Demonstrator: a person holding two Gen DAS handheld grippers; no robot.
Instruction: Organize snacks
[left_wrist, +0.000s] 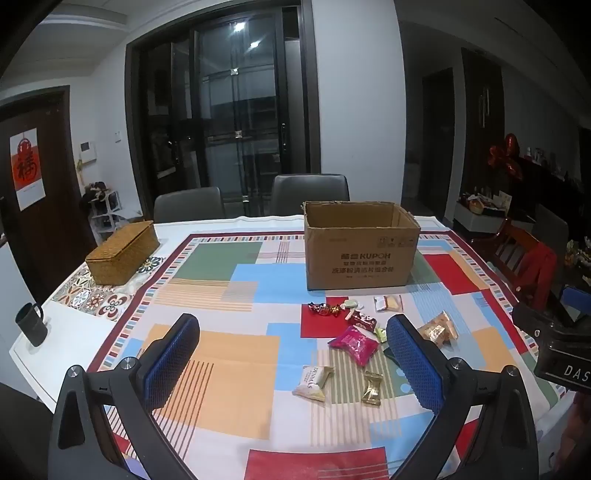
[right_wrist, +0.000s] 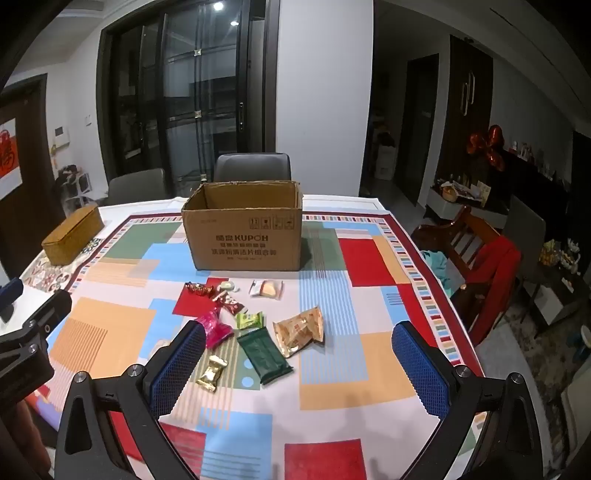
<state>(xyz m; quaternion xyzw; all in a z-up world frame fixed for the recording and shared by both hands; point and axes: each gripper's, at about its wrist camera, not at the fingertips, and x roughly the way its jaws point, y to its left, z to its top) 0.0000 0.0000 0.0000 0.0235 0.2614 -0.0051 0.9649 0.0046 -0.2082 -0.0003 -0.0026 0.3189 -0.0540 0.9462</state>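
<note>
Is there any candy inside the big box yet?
Cannot tell: the right wrist view shows only the upper inside walls of the box, not its bottom, and the snacks in view lie on the table.

- From my left wrist camera, my left gripper's right finger (left_wrist: 413, 365) covers most of the dark green packet (left_wrist: 388, 352) and part of the small green one (left_wrist: 380, 334).
- From my right wrist camera, the left finger (right_wrist: 177, 369) hides the near end of the pink packet (right_wrist: 216, 328).
- I cannot see the floor of the cardboard box (right_wrist: 243, 236); its front wall blocks it.
- The small print under the box's brand name is too blurred for me to read.
- The right gripper (left_wrist: 561, 354) is cut off by the right edge in the left view.
</note>
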